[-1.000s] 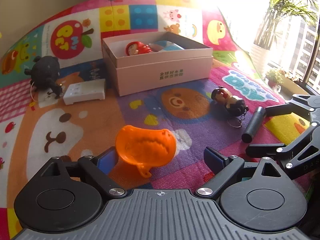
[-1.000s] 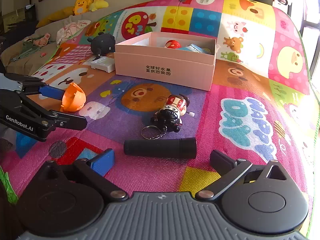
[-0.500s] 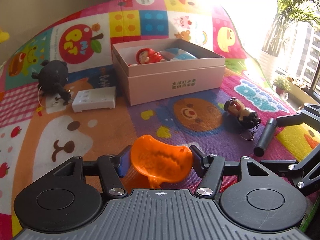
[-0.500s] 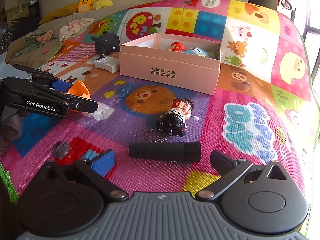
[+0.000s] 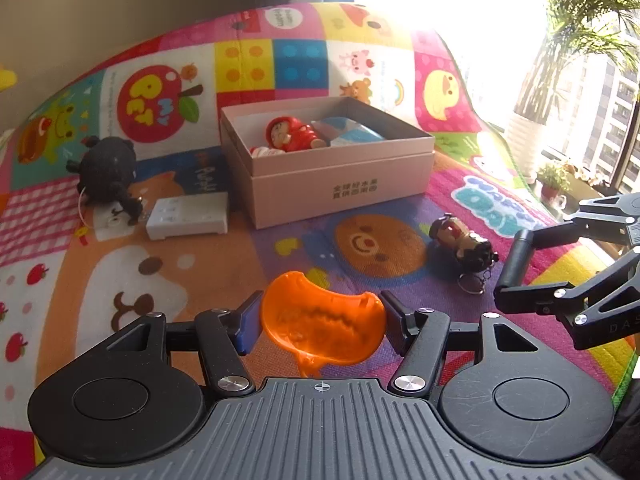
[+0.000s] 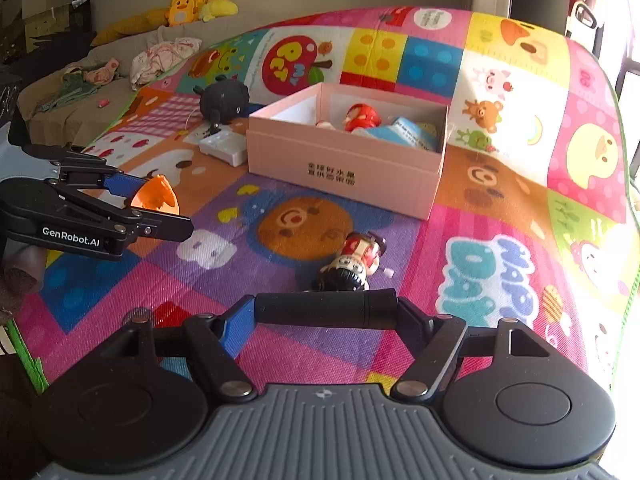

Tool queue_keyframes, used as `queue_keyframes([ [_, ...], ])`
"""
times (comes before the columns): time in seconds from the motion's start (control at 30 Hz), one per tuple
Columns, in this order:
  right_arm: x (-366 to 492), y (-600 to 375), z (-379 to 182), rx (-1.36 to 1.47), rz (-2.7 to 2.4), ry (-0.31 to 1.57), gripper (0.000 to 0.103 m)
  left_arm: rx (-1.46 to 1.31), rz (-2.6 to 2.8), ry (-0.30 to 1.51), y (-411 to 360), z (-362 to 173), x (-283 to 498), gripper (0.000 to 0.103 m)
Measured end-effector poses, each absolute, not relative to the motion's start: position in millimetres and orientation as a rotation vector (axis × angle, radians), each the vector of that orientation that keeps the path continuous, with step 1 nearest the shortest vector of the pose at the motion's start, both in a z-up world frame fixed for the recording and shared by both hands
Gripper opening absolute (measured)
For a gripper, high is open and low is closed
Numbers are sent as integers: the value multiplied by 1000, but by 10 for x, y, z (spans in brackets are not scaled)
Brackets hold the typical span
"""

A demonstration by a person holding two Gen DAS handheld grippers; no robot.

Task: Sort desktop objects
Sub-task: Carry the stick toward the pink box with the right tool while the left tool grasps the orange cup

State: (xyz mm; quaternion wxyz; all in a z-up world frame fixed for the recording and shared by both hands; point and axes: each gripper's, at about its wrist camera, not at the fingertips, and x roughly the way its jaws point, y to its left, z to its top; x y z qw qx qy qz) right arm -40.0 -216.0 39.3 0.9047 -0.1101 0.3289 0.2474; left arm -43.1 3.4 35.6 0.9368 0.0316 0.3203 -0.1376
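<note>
- Two claws hold toys at this moment. The left claw (image 5: 322, 330) is squeezed on the orange toy (image 5: 322, 330), and the right claw (image 6: 326, 312) has just been closing and now pinches the black tube (image 6: 326, 308) by its two ends.
- Both things hang a little above the play mat (image 6: 500, 280), near the pink box (image 5: 340, 188), which I think is where they go.
- The black tube is round and smooth, and it is held end to end. I think it can spin or slip out if the claw tips or lets go a bit.
- The orange toy is thin and bendy-looking. Its small tail hangs down under the claw. A hard squeeze might bend it, and a soft one might drop it.
- The two claws are close, side by side. If both go to the box at once, they might bump.
- The box already has a red doll (image 5: 290, 134) and a blue packet (image 5: 352, 134) inside, so room is tight. A toy might land on the rim and fall out.
- The keychain doll (image 6: 354, 264) lies just past the tube. A low swing might knock it away.
- Bright sun from the window makes the far side hard to see.
</note>
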Motion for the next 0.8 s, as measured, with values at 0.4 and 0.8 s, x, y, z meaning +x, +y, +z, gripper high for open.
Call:
queue_keyframes([
  [0.4, 49, -2332, 1592, -125, 414, 381, 74, 123, -229, 434, -246, 917, 523, 66],
  [0.8, 558, -2180, 1282, -160, 379, 512, 74, 26, -180, 462, 29, 522, 719, 95],
])
